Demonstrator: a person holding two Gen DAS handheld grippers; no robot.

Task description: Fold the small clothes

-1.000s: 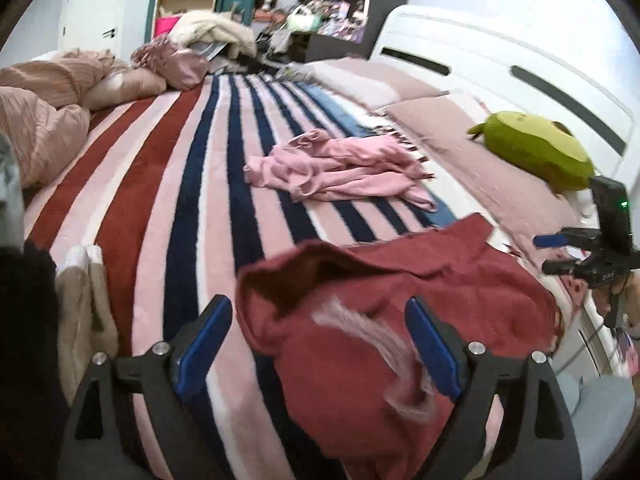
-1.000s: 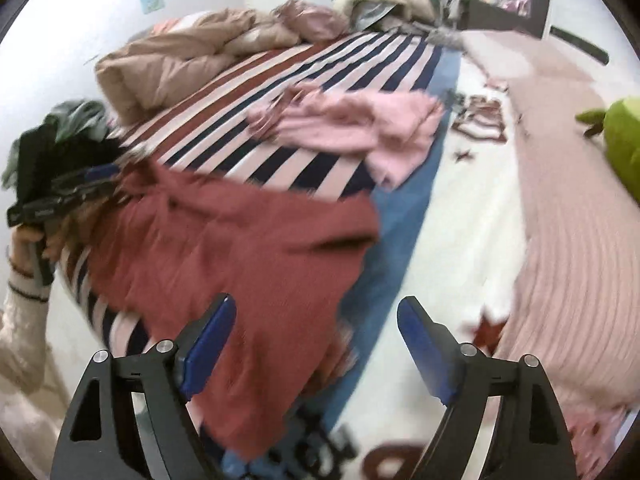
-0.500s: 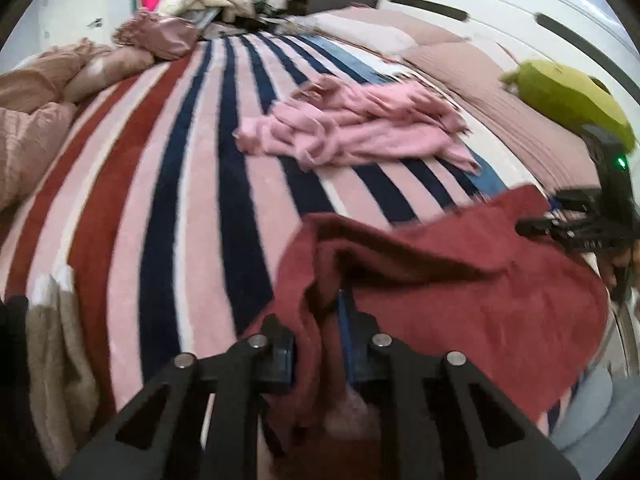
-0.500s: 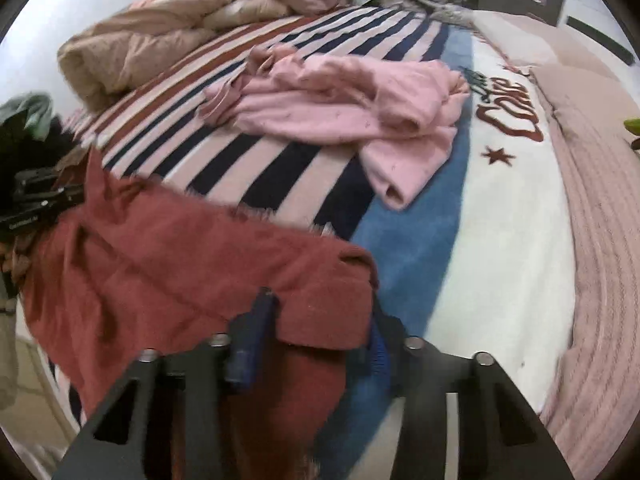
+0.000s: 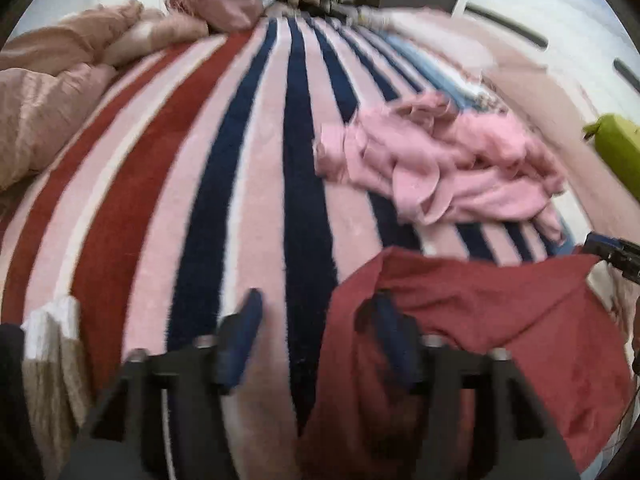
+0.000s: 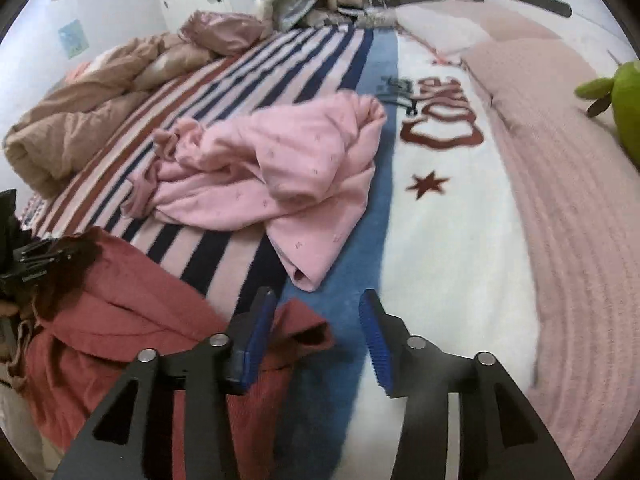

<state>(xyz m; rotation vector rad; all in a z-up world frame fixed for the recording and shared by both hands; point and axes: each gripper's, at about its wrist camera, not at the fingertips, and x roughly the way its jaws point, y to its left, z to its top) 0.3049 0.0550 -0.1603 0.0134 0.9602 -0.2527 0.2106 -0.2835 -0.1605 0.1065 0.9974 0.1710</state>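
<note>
Lying at the near edge of the bed (image 6: pixel 460 240), the red garment (image 5: pixel 500 320) stretches crosswise between the two grippers, its long axis running from one hand to the other. The left gripper (image 5: pixel 320 336) sits at the garment's left end; its jaws have just been opening, and now stand about half apart, with the cloth draped over the right finger while the left finger is over bare striped blanket (image 5: pixel 200 160). Nothing looks pinched there. The right gripper (image 6: pixel 316 332) is at the opposite end; its jaws have also just been opening, and a corner of the red cloth lies between them, against the left finger but not squeezed. So each hand looks to have let go of its own corner. The pink garment (image 6: pixel 272 172) lies crumpled farther up the bed, ahead of both grippers and nearer the right one, so that hand probably reaches it more easily.
</note>
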